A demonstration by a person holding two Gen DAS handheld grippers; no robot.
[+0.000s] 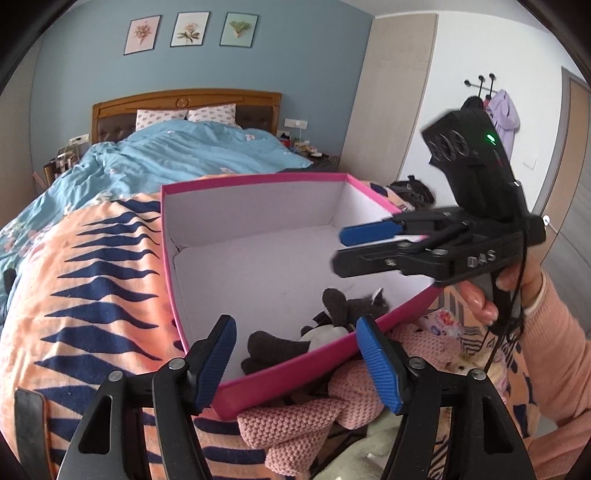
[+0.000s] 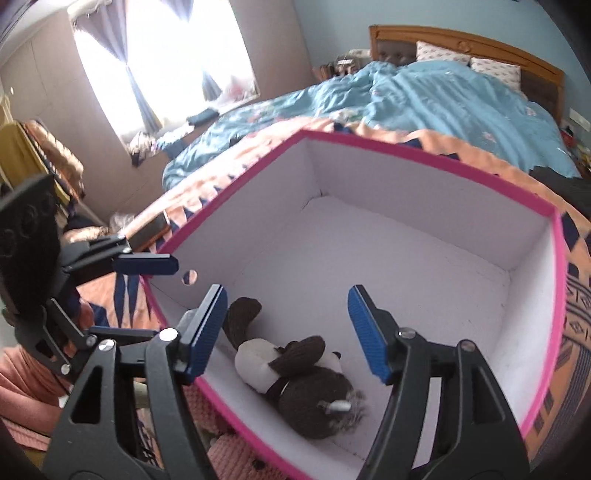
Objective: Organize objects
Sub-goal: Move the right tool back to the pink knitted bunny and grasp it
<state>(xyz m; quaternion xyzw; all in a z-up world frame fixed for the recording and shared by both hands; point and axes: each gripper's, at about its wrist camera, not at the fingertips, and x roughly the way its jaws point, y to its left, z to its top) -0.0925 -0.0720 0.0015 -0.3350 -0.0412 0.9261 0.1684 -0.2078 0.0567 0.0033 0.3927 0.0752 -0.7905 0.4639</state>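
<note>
Home bedroom. Straight ahead of the left jaws: bed w/ carved wooden headboard (image 1: 186, 99), two pillows (image 1: 186, 114), rumpled blue duvet (image 1: 192, 155); three botanical prints (image 1: 190, 31) on the blue wall above. Up-left of the right jaws: curtained window (image 2: 162, 55) (bright daylight). Clothes on wall hooks (image 1: 502, 114) far right.

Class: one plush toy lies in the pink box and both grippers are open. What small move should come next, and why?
Probably lower the left gripper toward the pink knitted toy lying just outside the pink box. The brown-and-white plush already lies inside, both grippers are open and hold nothing, and the knitted toy sits just below the left fingers, nearer than to the right gripper.
</note>
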